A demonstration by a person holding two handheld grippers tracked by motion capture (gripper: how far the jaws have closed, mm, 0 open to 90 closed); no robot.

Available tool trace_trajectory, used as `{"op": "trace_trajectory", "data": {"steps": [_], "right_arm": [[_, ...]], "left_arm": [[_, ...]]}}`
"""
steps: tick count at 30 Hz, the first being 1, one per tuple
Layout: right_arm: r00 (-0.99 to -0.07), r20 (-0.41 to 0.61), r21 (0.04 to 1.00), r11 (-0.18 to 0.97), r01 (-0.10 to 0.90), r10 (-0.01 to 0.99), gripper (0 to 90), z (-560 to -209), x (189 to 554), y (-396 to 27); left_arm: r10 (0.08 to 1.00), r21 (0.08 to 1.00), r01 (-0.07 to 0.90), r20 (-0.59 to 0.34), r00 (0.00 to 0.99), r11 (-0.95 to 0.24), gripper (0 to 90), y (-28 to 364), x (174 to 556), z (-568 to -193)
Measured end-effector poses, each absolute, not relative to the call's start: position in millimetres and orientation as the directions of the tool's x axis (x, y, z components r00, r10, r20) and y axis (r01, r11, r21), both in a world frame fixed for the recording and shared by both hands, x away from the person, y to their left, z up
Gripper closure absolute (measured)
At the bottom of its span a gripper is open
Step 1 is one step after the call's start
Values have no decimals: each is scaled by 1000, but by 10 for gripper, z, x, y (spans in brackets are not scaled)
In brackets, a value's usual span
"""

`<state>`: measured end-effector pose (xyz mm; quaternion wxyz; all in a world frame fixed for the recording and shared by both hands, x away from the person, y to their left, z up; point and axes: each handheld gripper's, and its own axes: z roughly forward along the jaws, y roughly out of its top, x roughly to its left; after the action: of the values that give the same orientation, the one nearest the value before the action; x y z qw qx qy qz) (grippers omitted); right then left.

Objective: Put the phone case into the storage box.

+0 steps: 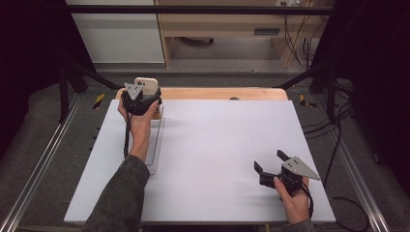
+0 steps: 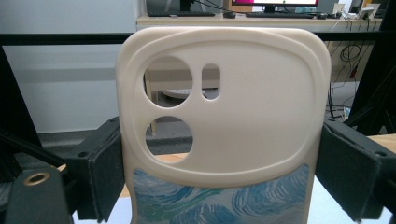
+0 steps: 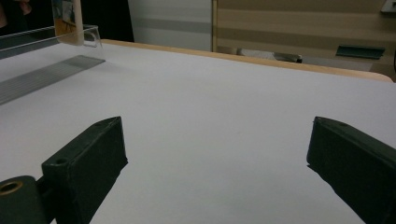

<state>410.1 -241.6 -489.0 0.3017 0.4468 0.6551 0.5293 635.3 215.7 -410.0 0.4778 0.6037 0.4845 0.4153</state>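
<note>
Upright at the far left of the white tabletop [image 1: 217, 145], a cream phone case [image 2: 224, 121] stands clamped between the jaws of the left hand-held gripper [image 1: 140, 96], long axis vertical, camera holes uppermost, above a clear tray [image 1: 155, 145]. Meanwhile the right hand-held gripper [image 1: 270, 162] rests wide apart and holds nothing at the near right; a wooden desk [image 1: 217, 21] lines the room behind.

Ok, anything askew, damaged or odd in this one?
Nothing stands out. The left tool grips a cream phone case squarely by its sides, upright and intact, above a clear tray. The right tool is open over the bare white table.
</note>
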Motion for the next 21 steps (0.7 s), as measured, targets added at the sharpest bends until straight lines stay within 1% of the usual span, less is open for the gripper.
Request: {"op": "trace_trajectory", "data": {"steps": [21], "right_arm": [[-418, 82, 961, 39, 272, 905, 44, -4899, 4108, -2420]], "left_arm": [[983, 974, 214, 29, 183, -68, 112, 2167, 6364, -4215]]}}
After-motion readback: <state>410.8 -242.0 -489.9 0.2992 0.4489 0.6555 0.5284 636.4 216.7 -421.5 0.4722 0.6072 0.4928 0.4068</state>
